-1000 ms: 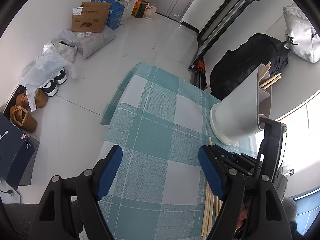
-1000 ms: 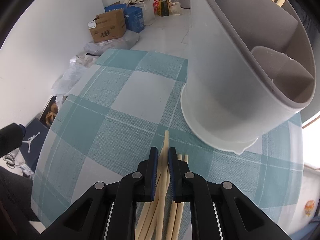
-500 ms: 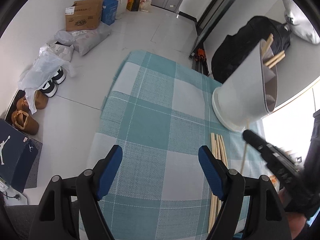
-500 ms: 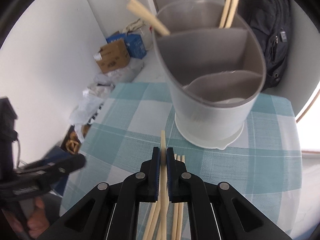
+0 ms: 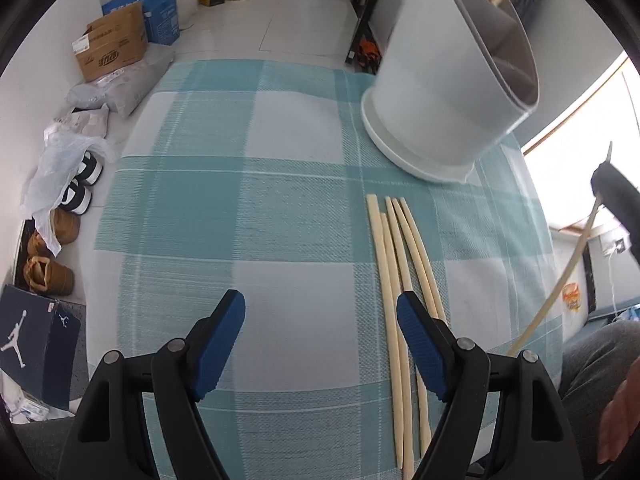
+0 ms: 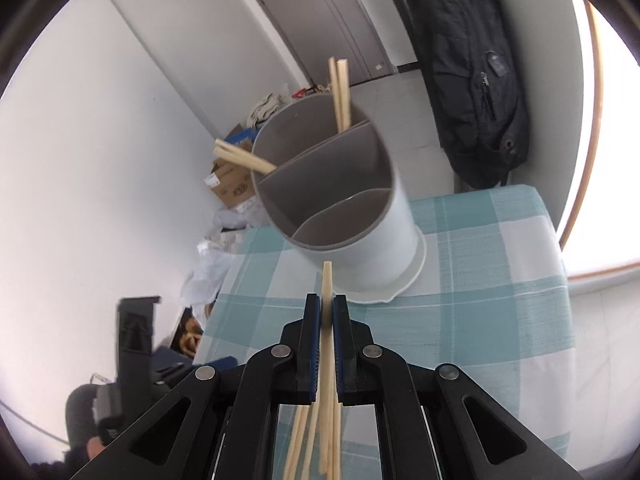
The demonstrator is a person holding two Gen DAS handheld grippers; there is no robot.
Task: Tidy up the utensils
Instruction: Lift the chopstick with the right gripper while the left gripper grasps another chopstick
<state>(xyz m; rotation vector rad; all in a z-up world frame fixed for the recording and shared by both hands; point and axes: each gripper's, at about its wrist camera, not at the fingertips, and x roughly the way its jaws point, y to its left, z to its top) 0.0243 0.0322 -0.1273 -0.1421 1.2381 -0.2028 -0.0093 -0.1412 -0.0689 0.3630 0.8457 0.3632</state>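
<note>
We've got one chopstick (image 6: 327, 280) pinched in the right gripper (image 6: 327, 312), blue pads pressed together on its shaft, the blunt end poking out just past the fingertips. In the left wrist view that same stick hangs off to the right, lifted clear of the cloth, curving down from the dark gripper at the frame's edge.

Straight ahead of the right gripper stands the utensil holder (image 6: 360, 240), a grey-white cup with dividers splitting it into compartments. Its near compartment is just beyond the chopstick's tip. In the far compartment, two chopsticks (image 6: 340, 92) lean upright against the rim, and another pair (image 6: 240, 156) leans out over the rim on the left side.

Below and behind the right gripper's fingers we can see more chopsticks lying on the cloth, partly hidden by the gripper body.

Over to our left gripper (image 5: 320, 344): jaws spread wide, nothing between them, pointing down at the checked tablecloth (image 5: 240, 220). Four loose chopsticks (image 5: 396, 260) lie side by side on the cloth, running under and past the right-hand finger (image 5: 420, 344) of this gripper. The holder sits beyond them, ahead and to the right.

Off the table's far left, the floor holds a cardboard box (image 5: 112, 46), bags and shoes (image 5: 78, 192). A black backpack (image 6: 472, 80) leans against the wall beyond the holder.
</note>
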